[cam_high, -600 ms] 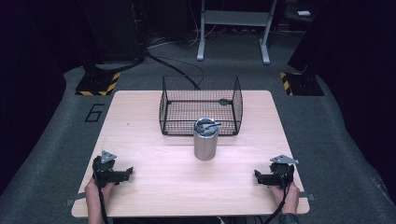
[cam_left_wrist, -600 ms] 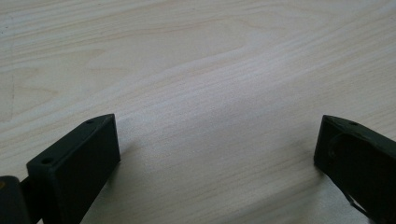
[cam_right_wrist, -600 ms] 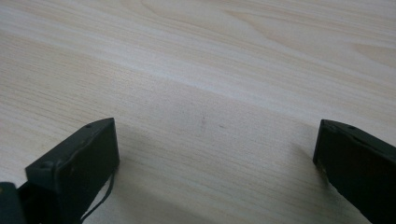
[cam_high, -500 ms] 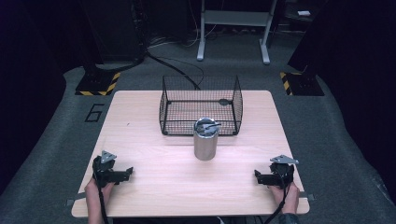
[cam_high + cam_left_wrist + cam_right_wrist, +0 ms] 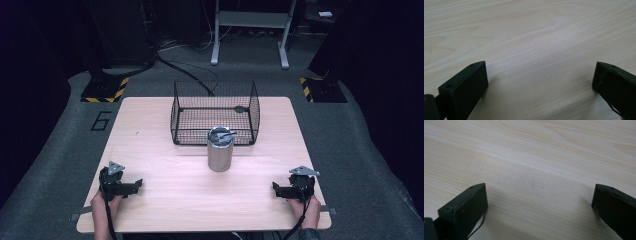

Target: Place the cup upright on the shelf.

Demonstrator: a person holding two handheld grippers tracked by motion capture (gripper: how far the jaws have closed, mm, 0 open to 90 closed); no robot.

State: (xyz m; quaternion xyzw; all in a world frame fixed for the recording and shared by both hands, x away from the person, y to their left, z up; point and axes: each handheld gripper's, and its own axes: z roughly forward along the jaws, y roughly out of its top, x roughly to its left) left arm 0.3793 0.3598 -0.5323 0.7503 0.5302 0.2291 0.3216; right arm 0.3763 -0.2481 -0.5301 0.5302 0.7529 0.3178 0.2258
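Note:
A metal cylinder cup (image 5: 220,149) with utensils inside stands mid-table, just in front of a black wire basket (image 5: 215,113). A small dark object (image 5: 240,108) lies inside the basket at its back right. My left gripper (image 5: 134,185) rests on the table near the front left corner, open, with bare wood between its jaws (image 5: 540,75). My right gripper (image 5: 276,190) rests near the front right corner, also open, its jaws wide apart over bare wood (image 5: 539,195). Both point inward toward the table's middle.
The light wooden table (image 5: 165,150) stands on grey carpet. Beyond it are yellow-and-black striped bases (image 5: 106,90) and a white metal stand (image 5: 248,30), with cables on the floor. A hand holds each gripper at the table's near edge.

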